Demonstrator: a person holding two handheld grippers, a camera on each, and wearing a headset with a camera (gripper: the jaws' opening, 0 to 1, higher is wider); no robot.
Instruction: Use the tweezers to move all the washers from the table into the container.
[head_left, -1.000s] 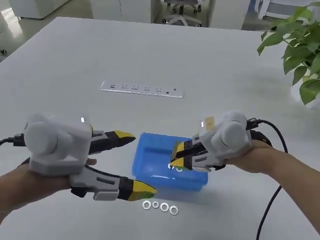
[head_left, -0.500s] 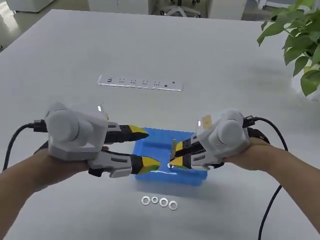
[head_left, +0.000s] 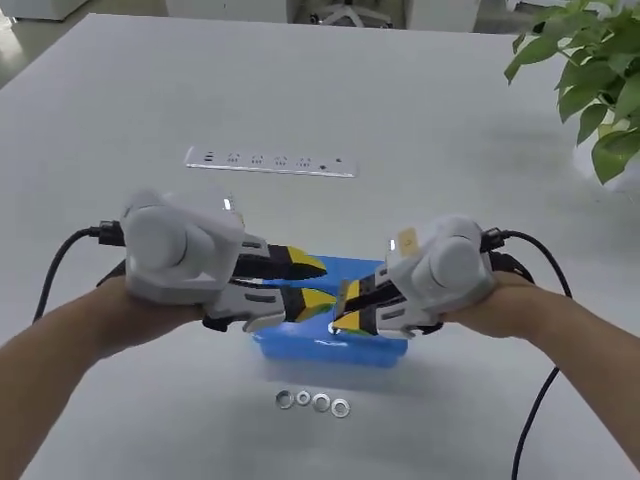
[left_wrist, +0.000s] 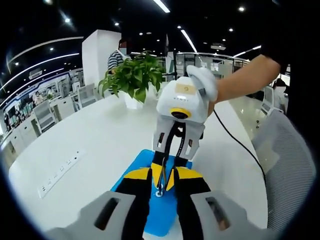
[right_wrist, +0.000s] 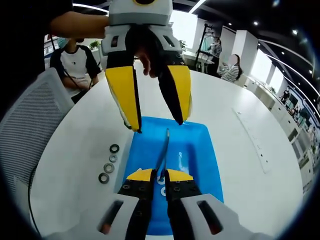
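Tweezers (right_wrist: 165, 142) are pinched between the pressed-together jaws of the right claw (right_wrist: 159, 176). Their tips reach out over the blue container (right_wrist: 200, 160), probably so a washer can drop straight in. The left claw (head_left: 326, 282) hangs spread just opposite, likely to steady or reseat the tool. Four washers (head_left: 312, 402) lie in a row on the surface (head_left: 430, 120), just beside the container's near wall. One seems to lie inside it already.
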